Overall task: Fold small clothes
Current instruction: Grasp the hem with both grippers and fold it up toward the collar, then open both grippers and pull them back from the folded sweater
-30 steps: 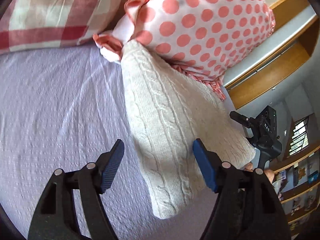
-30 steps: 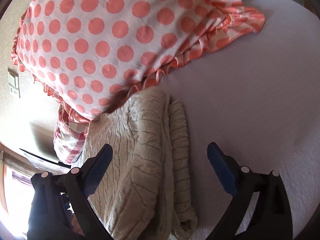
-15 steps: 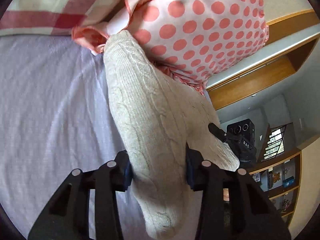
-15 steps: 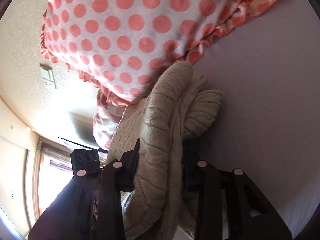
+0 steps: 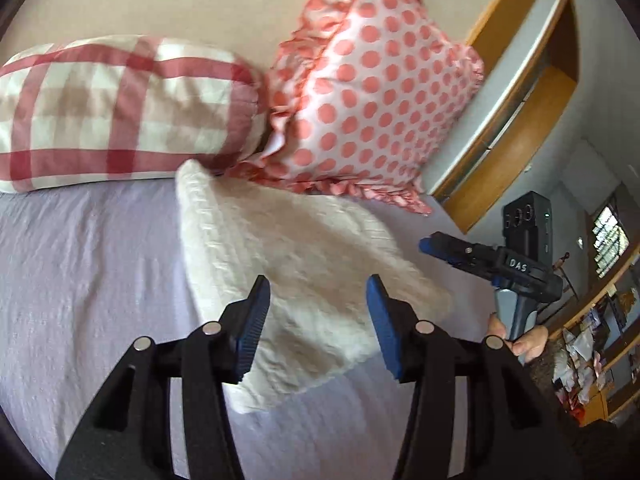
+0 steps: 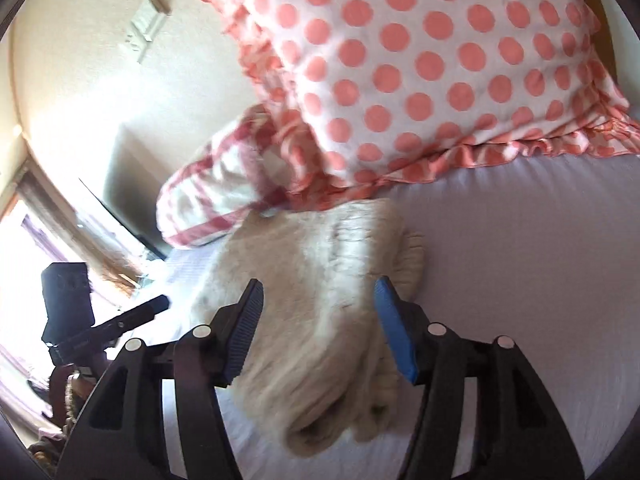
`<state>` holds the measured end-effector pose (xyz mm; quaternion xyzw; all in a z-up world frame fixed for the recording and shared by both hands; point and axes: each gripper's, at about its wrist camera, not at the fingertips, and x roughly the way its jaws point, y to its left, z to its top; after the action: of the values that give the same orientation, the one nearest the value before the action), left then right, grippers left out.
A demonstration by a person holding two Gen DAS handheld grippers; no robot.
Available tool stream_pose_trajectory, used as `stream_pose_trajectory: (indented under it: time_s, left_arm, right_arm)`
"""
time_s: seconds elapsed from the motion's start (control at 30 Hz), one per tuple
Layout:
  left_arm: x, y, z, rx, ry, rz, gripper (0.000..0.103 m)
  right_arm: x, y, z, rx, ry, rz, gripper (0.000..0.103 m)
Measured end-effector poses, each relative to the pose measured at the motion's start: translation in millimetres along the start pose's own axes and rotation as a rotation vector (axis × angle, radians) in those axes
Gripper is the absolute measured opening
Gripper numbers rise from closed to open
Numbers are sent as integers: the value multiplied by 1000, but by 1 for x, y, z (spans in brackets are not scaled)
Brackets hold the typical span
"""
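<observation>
A folded cream cable-knit sweater (image 5: 288, 264) lies on the lilac bedsheet (image 5: 80, 280), its far end against the pillows. My left gripper (image 5: 316, 320) is open, its blue pads on either side of the sweater's near edge, holding nothing. In the right wrist view the same sweater (image 6: 320, 300) lies in a thick bundle. My right gripper (image 6: 318, 324) is open over it, jaws apart and empty. The right gripper also shows in the left wrist view (image 5: 444, 250), at the sweater's right side.
A red-and-white checked pillow (image 5: 112, 112) and a pink polka-dot frilled pillow (image 5: 372, 100) lean on the wall behind the sweater. A wooden headboard shelf (image 5: 516, 120) runs at the right. The bed (image 6: 540, 260) extends to the right of the sweater.
Half a second ago both grippers were shut on the sweater. Now both have opened, let go and pulled back a little; the sweater lies on the bed.
</observation>
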<state>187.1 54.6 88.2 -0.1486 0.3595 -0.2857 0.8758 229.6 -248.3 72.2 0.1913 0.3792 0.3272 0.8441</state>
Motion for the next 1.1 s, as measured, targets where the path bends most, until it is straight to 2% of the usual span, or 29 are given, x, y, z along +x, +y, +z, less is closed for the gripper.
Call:
stream_pose_trajectory:
  time_s: [0.07,0.1,0.2,0.23,0.27,0.37,0.4,0.43,0.47,0.5,0.53,0.57,0.63,0.7,0.77,0.83,0.97,1.1]
  left_arm:
    - [16,-25,-3,45,25,-41,61]
    - [32,-34,-5,69,52,-37,62]
    - [79,-34,-18,87,172,74,61]
    - [90,-30,-25,85,216,102,51]
    - [92,-23,-35,88,234,120,44]
    - [79,-23,-48,117,209,126,45]
    - [71,-23,-50,116,189,118,48]
    - [60,-24,-54,109,163,108,56]
    - [47,-23,-57,104,133,108,63]
    - [35,-22,-61,106,105,118,68]
    - [23,-21,-66,110,80,149,78]
    - [15,-20,-71,115,62,202,90]
    - [7,-19,-79,123,50,312,98]
    - [8,-14,-85,120,68,413,101]
    - [12,-6,-88,105,113,472,101]
    - [19,1,-88,85,155,491,101]
    - [23,6,-92,79,189,535,101]
    - [29,8,-96,64,220,532,101]
  right_arm:
    - [10,20,-11,-50,29,0,61]
    - [17,25,-16,-67,49,-18,62]
    - [43,14,-36,-73,151,-204,65]
    - [47,8,-44,-86,165,-222,64]
    - [42,11,-50,-124,140,-232,64]
    - [42,28,-63,-206,143,-325,65]
    - [40,34,-65,-227,127,-351,65]
    - [37,35,-68,-230,108,-349,72]
    - [28,39,-72,-229,82,-330,80]
    - [17,44,-77,-232,45,-317,97]
    - [9,49,-81,-236,3,-321,102]
    - [2,54,-88,-240,-33,-334,102]
    - [-6,55,-99,-235,-53,-380,102]
    - [0,53,-108,-226,-18,-440,102]
    - [11,47,-113,-214,31,-453,102]
    - [20,44,-116,-194,74,-464,102]
    - [33,42,-122,-193,119,-529,102]
    - [39,38,-124,-182,158,-559,102]
